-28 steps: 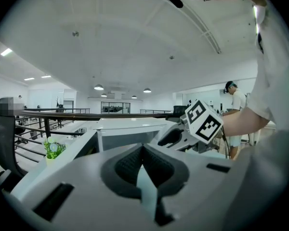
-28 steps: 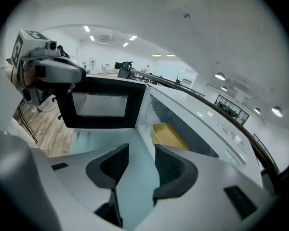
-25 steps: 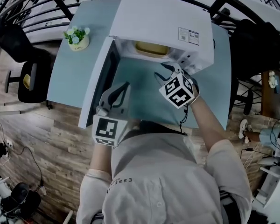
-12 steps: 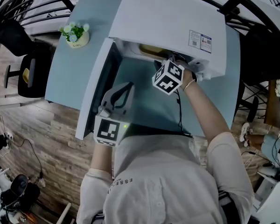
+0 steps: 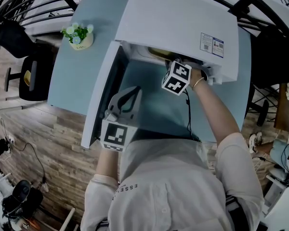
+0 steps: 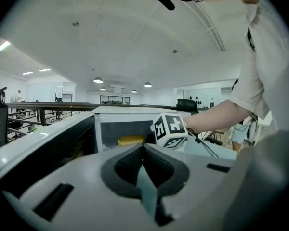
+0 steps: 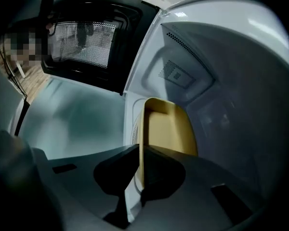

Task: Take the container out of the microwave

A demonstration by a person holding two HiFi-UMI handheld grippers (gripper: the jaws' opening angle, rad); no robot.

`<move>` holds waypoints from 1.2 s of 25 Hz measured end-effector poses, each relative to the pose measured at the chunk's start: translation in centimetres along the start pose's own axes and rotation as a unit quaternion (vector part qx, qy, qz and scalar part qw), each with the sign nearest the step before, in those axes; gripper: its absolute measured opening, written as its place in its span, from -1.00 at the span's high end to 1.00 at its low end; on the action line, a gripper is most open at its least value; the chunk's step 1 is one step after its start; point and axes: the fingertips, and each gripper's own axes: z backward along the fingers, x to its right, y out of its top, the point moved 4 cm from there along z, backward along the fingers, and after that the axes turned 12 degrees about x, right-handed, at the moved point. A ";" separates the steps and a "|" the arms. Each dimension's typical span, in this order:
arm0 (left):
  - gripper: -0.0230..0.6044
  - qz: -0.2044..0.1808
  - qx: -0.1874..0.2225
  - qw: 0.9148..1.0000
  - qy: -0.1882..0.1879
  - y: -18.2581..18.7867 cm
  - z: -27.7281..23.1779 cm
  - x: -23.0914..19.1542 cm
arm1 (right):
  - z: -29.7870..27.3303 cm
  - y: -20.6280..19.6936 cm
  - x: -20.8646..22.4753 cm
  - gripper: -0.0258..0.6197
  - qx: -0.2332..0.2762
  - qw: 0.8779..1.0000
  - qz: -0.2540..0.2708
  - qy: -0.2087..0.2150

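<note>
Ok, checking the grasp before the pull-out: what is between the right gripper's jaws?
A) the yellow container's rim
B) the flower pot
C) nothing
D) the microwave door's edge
A: the jaws of the right gripper have just been closing, and its own view shows the rim of the yellow container, inside the microwave, between them.

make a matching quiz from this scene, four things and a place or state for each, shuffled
Things:
1 container
2 door
3 plant
4 left tool

Places or states:
a shut, nothing in it
b inside the microwave
c swung open
d on a far corner of the table

Pairs: 1-b; 2-c; 3-d; 4-a
</note>
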 end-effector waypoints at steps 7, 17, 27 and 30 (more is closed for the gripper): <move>0.95 -0.002 0.005 1.000 -0.016 0.6 0.6 0.9 | 1.8 0.5 -0.9 0.82 0.008 1.000 -0.022 0.018; 0.95 0.005 0.017 0.999 -0.041 2.6 3.5 2.6 | 7.9 2.7 -4.7 0.82 0.040 0.996 -0.082 0.019; 0.95 -0.016 0.050 0.996 -0.071 5.3 6.6 4.3 | 16.2 5.9 -8.4 0.82 0.118 0.976 -0.180 -0.040; 0.95 -0.024 0.062 0.995 -0.075 6.1 7.6 4.7 | 19.0 6.8 -9.5 0.82 0.150 0.962 -0.215 -0.077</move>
